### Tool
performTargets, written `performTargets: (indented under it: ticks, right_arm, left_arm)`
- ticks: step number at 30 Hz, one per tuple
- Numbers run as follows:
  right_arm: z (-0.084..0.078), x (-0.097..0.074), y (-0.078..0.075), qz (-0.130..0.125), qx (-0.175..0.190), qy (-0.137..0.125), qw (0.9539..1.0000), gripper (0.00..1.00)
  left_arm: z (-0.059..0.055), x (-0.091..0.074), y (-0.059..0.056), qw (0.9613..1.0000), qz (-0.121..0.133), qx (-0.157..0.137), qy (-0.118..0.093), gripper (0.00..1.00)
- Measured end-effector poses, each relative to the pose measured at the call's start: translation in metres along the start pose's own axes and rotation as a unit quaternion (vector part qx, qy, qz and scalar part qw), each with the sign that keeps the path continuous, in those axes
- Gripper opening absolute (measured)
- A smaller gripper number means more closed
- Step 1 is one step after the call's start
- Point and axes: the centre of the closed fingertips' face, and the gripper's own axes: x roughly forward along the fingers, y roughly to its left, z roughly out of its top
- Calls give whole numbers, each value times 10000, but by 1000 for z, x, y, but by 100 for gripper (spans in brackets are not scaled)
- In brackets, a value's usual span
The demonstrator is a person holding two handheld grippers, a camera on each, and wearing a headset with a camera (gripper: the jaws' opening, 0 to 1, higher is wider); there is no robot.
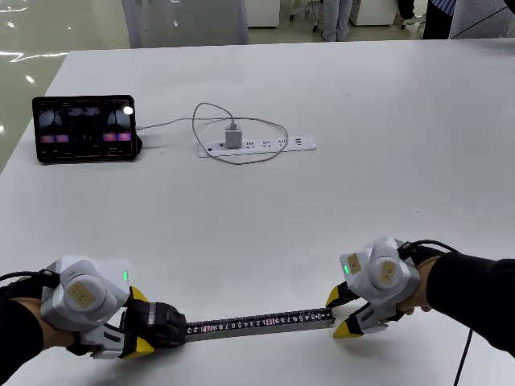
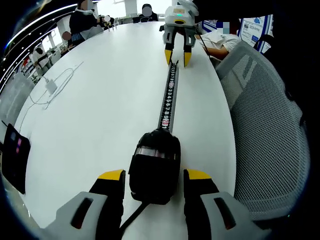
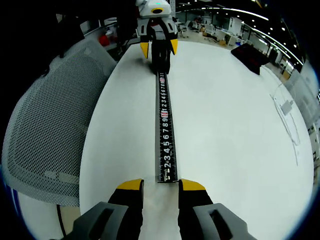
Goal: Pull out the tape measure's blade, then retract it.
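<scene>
Blade (image 1: 261,323) lies drawn out flat along the table (image 1: 322,161) — the pull looks done, retracting remains. Left gripper (image 2: 155,176) clamps the tape measure case (image 2: 155,162); right gripper (image 3: 161,186) has its jaws apart, flanking the blade's tip — perhaps not pinching it.

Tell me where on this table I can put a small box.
Free: the wide band between power strip and blade, and the table's whole right side. Crowded: far left by the tablet and cable, and the near edge along the blade.
</scene>
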Motion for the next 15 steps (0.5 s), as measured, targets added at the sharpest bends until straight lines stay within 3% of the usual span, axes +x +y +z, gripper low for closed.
performTargets:
  ticks: [4, 8, 15]
  right_arm:
    - [1, -1, 1, -9, 73, 2, 10000, 26]
    - [3, -3, 2, -7, 212, -27, 9998, 31]
    - [6, -7, 4, -16, 235, -12, 9997, 38]
  left_arm:
    - [-2, -5, -2, 10000, -46, 35, 25, 53]
    - [-3, -8, -1, 9999, -79, -113, -36, 59]
    - [1, -11, -18, 9992, -356, -162, -90, 75]
